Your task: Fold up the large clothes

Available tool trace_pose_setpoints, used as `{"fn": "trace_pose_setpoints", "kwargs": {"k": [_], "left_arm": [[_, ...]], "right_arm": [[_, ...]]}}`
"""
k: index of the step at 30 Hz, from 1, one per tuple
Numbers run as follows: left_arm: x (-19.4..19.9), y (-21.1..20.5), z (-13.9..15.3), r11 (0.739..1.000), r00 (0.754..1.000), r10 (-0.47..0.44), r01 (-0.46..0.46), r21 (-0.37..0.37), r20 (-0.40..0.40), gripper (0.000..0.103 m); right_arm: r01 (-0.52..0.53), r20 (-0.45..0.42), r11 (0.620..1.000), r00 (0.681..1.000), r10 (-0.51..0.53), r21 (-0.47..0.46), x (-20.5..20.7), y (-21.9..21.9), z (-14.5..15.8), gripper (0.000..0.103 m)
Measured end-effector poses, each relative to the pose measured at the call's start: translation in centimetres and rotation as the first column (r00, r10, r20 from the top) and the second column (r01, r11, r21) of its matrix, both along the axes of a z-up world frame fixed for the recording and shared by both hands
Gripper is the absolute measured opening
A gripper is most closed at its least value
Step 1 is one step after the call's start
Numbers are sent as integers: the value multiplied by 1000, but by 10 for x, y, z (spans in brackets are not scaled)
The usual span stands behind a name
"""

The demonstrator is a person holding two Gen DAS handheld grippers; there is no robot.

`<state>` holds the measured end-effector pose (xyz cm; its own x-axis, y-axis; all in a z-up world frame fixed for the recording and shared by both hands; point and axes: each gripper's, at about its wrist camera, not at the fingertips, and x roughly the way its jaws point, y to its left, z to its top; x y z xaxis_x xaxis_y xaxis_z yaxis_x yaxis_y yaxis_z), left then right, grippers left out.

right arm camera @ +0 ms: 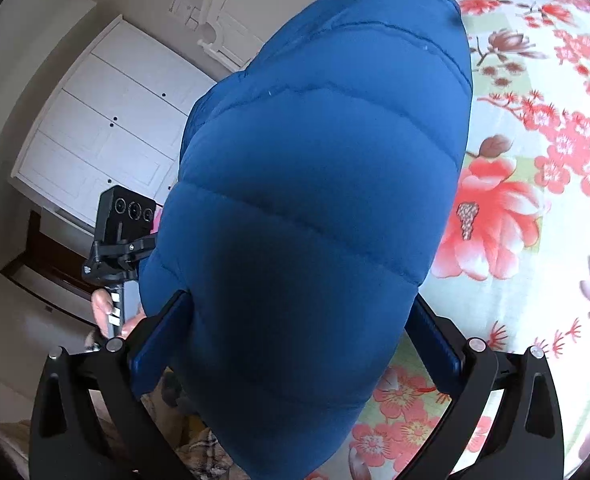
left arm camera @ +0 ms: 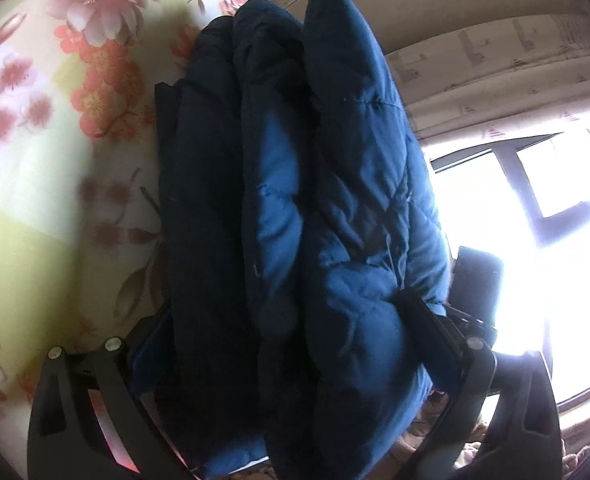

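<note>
Several thick layers of the blue padded jacket [left arm camera: 335, 208] are stacked into a bundle that sits at the edge of the floral bed cover [left arm camera: 35, 168], part of it seeming to hang past that edge.

My worry is the bulk. Puffy padding springs back, so the folds could open or the whole bundle could slide off the edge once the grip lets go.

On the left gripper [left arm camera: 283, 360], the jaws stand wide with the stacked layers filling the gap and the right-hand pad pressed into the cloth, so it reads as gripping the jacket. On the right gripper [right arm camera: 295, 344], the jaws are as wide as they go with the bundle's rounded end between them; I cannot tell whether the pads press or only flank it. Both grippers tilt downward from opposite ends. In the right wrist view, a hand [right arm camera: 105, 314] holds the other gripper's handle.
</note>
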<state>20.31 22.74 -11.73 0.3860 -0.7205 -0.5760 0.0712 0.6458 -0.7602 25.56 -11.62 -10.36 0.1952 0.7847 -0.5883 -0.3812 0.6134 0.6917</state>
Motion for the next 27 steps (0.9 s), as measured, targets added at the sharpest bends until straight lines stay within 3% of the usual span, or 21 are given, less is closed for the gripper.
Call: {"fn": "trace_pose_setpoints", "kwargs": {"k": [3,7,9,11,15,17,19,23,27], "left_arm": [[-1,4,-2,999,1000,11,-10,-35,5,100],[-9,4,0,999,999,22,-22,-26,24,100],[-12,0,2,999,999,36,-35,-18,31,99],[-17,-4,2,999,998,49,-49,-2,45,90],[-37,-16,19,989,982,118,-129,67,149,72],[-47,-27,33,978,965,147,-174,111,215,60],[-53,-36,45,972,950,158,-199,129,270,56],[-48,-57,58,976,933,175,-206,69,314,55],[-17,-84,56,984,936,142,-169,57,321,55]], "right_arm": [[-6,1,1000,1000,6,11,1,3,-3,99],[-1,18,1000,1000,1,13,2,6,-2,98],[10,52,1000,999,-10,10,-1,8,1,92],[18,105,1000,994,-16,-15,-8,8,7,85],[34,197,999,980,-28,-30,-14,7,13,77],[52,271,997,962,-37,-49,-19,9,22,72],[72,335,996,941,-49,-55,-23,1,30,70],[140,421,990,899,-117,-23,-19,-22,47,68],[251,480,967,854,-200,-44,-11,-59,53,67]]}}
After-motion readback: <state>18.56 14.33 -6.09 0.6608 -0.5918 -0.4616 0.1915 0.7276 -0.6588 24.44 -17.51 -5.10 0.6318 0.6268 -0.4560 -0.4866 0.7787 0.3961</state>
